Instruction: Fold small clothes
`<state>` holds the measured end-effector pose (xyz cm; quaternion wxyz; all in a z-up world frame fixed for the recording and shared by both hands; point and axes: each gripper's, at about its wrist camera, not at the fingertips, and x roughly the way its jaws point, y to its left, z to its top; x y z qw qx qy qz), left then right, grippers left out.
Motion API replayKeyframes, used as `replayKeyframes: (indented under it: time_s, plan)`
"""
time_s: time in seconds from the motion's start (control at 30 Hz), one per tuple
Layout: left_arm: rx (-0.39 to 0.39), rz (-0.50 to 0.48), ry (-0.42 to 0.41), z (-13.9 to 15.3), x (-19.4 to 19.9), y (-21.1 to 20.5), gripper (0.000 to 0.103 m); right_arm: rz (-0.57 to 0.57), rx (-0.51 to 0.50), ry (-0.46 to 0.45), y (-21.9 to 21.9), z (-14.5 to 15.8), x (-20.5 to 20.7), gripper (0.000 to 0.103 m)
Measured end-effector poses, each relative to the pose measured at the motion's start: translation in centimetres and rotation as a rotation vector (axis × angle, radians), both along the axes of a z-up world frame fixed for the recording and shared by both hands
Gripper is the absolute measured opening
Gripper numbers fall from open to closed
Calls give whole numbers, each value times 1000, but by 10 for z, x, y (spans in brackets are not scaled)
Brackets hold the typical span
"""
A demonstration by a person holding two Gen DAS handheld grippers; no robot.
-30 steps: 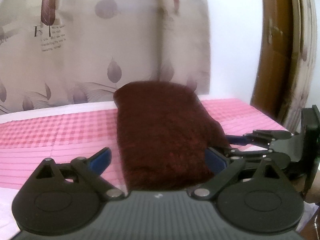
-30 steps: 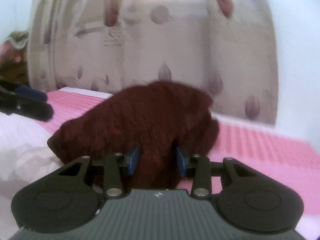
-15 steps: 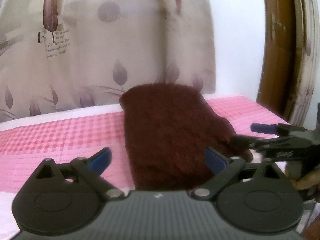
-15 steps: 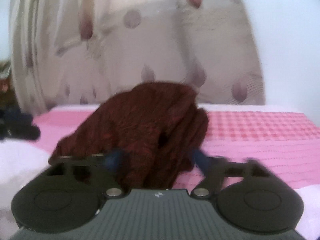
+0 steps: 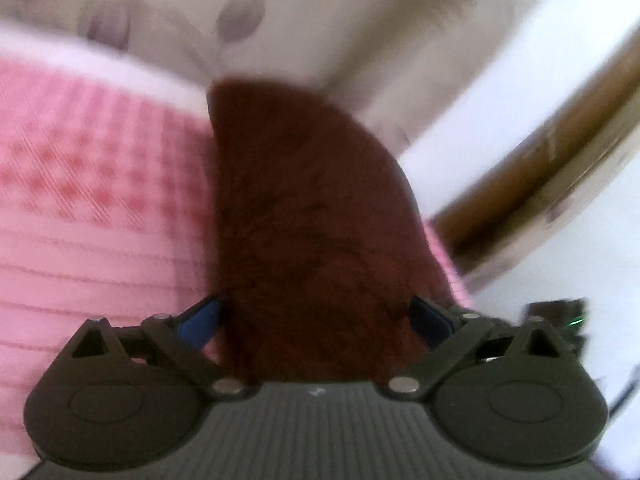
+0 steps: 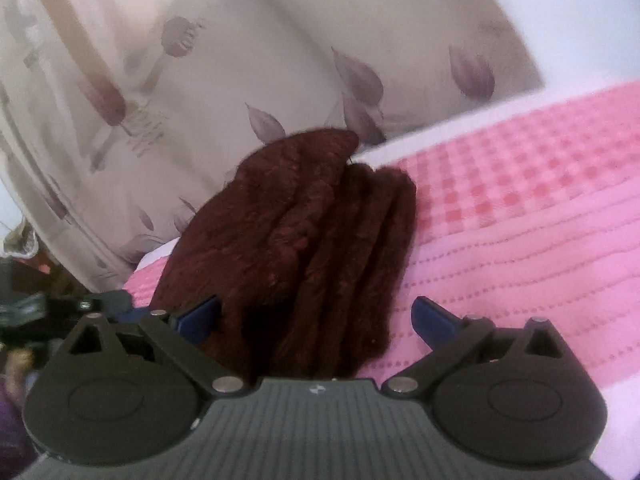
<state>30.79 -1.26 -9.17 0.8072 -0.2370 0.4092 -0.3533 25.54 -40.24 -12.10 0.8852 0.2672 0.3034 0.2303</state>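
A: Nearest first. How many grippers?

B: Two. Left gripper (image 5: pixel 314 320) spread wide, released, clamping nothing. Blurred view, though.

A: Anything between those blue pads?

B: One dark red knitted garment (image 5: pixel 304 208), running from right under the tool away toward the far edge of the bed. Left pad just beside one edge, right pad over the other. No squeezing to be seen.

A: And the right gripper (image 6: pixel 316 316)?

B: Also let go. Just been opening, now standing wide. Same garment partly between the jaws: left pad right at its side, right pad well clear, over bare pink cover.

A: Only one garment, then?

B: One, folded. Seen edge-on from the right wrist: about four thick layers packed side by side, with one broader flap lying across them on the left.

A: Lying on what?

B: One pink bedcover (image 6: pixel 520 220), lined with dotted stripes close by, chequered further off, with a white border at the far edge.

A: Beyond that?

B: One beige curtain (image 6: pixel 200 80) printed with purple-grey leaves, hanging right behind the bed. Then white wall (image 5: pixel 500 92), and one brown wooden door frame (image 5: pixel 540 160) off to the right in the left wrist view.
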Motion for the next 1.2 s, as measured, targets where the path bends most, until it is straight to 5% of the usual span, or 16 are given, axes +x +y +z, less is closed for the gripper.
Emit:
replayKeyframes:
  time_s: [0.23, 0.37, 0.5, 0.87, 1.2]
  plan:
    - [-88, -38, 48, -26, 36, -9, 100, 82, 76, 71, 9, -14, 43, 102]
    - [21, -25, -39, -13, 24, -21, 82, 97, 78, 72, 21, -10, 50, 72]
    - [63, -2, -106, 9, -2, -15, 77, 78, 120, 42, 24, 1, 36, 60]
    - [92, 73, -162, 69, -101, 62, 78, 136, 179, -74, 82, 53, -46, 60]
    - [129, 100, -153, 46, -154, 108, 78, 198, 196, -63, 134, 41, -100, 60]
